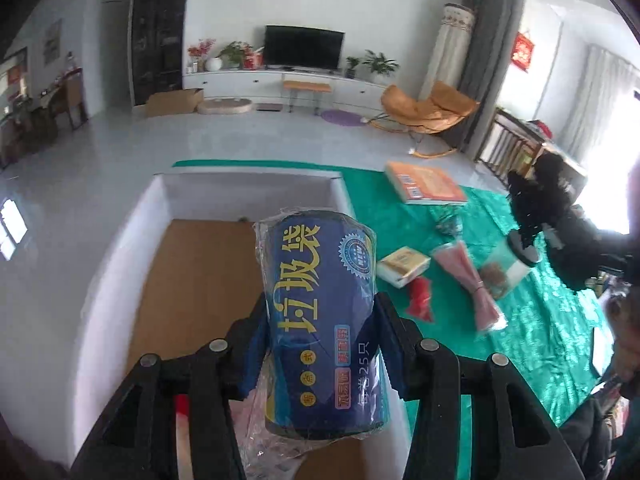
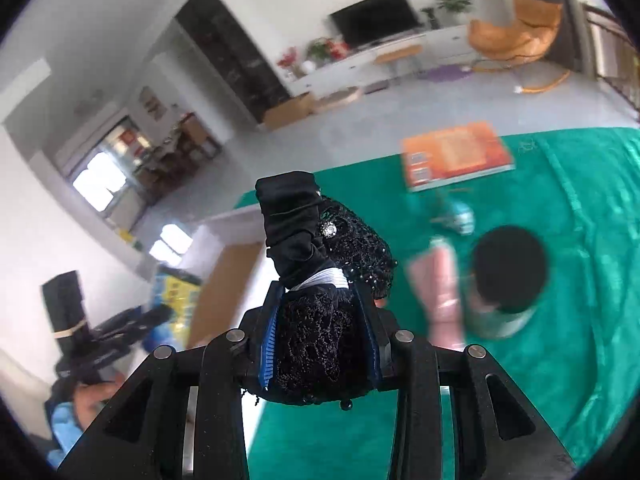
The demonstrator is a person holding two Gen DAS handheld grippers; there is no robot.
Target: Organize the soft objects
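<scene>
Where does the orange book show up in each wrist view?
Left wrist: the orange book lies upper right of centre, on the green cloth past the white box.
Right wrist: the book lies upper right, at the cloth's far edge.
Shared landmark: the television.

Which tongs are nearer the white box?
Left. The left tongs hold the blue roll over the white box; the right tongs hang over the green cloth.

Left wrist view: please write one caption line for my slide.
Left gripper holds a blue roll of garbage bags above a white box.
</scene>
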